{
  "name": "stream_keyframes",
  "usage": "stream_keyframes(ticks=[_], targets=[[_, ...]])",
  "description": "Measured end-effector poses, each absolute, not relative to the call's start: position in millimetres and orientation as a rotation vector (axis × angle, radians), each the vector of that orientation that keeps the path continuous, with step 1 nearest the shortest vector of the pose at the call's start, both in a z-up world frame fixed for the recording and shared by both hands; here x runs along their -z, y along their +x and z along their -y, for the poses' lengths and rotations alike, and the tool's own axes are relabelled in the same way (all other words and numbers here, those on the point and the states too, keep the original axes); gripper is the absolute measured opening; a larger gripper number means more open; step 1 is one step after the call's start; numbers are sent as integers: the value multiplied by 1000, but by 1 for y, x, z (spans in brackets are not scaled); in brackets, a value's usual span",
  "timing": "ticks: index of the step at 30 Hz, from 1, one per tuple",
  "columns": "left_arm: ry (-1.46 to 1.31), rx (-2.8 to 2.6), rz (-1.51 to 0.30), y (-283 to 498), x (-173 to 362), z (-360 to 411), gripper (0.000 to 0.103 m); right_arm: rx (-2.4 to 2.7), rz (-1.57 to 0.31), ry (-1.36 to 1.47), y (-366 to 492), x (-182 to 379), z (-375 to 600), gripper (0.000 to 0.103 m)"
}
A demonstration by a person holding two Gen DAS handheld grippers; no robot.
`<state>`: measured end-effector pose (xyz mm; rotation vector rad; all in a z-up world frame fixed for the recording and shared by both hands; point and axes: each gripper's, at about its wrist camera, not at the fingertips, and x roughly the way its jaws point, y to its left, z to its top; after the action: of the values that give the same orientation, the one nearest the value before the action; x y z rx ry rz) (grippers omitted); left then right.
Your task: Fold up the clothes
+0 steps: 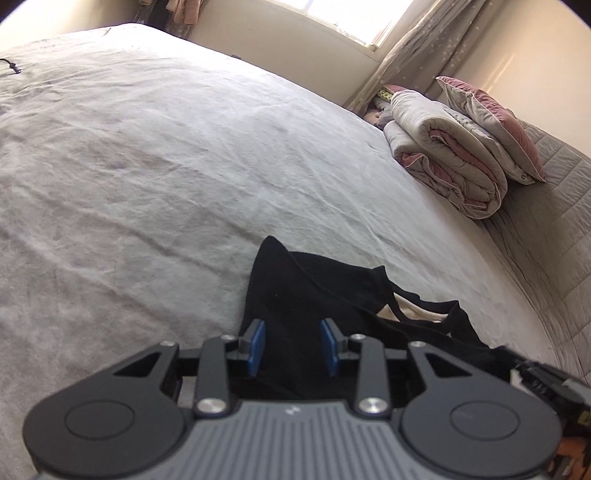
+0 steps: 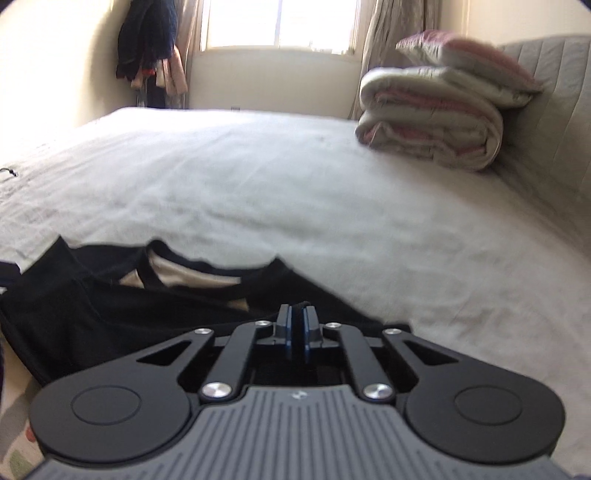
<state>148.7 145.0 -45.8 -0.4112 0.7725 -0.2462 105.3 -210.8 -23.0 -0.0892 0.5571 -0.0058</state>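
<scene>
On a wide bed (image 1: pixel 184 166) covered in a pale grey sheet, a black garment (image 1: pixel 306 295) lies bunched at the near edge, with a cream lining or second layer showing through its neckline. Two hand-held grippers work at it. From the right wrist view, the right gripper (image 2: pixel 298 325) has its blue pads (image 2: pixel 305 330) pinched together on a fold of the black fabric, holding it. From the left wrist view, the left gripper (image 1: pixel 293 345) has its blue pads spread wide, one to each side of a ridge of cloth, gripping nothing yet. A rolled quilt (image 1: pixel 447 158) with a pillow (image 1: pixel 491 125) on top sits well apart, near the headboard by a sunlit window (image 2: pixel 280 22).

My judgement: only one side is secured. If the right gripper pulls before the left closes, the garment may drag and twist instead of spreading flat. The left jaws could also catch one layer only, leaving the cream layer behind and spoiling the fold. The right view is blurred, so how much cloth it holds is unclear.
</scene>
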Motion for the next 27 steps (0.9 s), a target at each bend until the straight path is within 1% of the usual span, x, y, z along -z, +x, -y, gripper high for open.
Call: stream_keyframes(ticks=[3, 7, 10, 12, 18, 19, 20, 23, 25, 26, 27], targets=[[-410, 248, -775, 148, 47, -144, 33, 34, -490, -123, 96, 0, 209, 6], [-384, 261, -782, 147, 49, -137, 33, 77, -485, -158, 95, -13, 215, 6], [-346, 275, -798, 146, 53, -129, 33, 139, -510, -167, 99, -3, 226, 6], [-310, 273, -802, 145, 52, -125, 33, 177, -525, -137, 98, 5, 234, 0], [-279, 265, -826, 147, 55, -124, 33, 205, -616, -30, 103, 31, 258, 1], [-287, 263, -824, 146, 54, -125, 33, 189, -622, 11, 100, 30, 262, 4], [-295, 262, -818, 146, 53, -126, 33, 172, -627, 52, 97, 29, 266, 13], [-321, 260, -800, 144, 47, -130, 33, 109, -652, 155, 89, 28, 274, 13], [-336, 262, -794, 144, 46, -132, 33, 61, -665, 205, 83, 27, 275, 16], [-338, 264, -792, 143, 46, -131, 33, 41, -671, 226, 81, 28, 275, 26], [-335, 264, -790, 143, 46, -130, 33, 26, -670, 244, 79, 30, 273, 42]])
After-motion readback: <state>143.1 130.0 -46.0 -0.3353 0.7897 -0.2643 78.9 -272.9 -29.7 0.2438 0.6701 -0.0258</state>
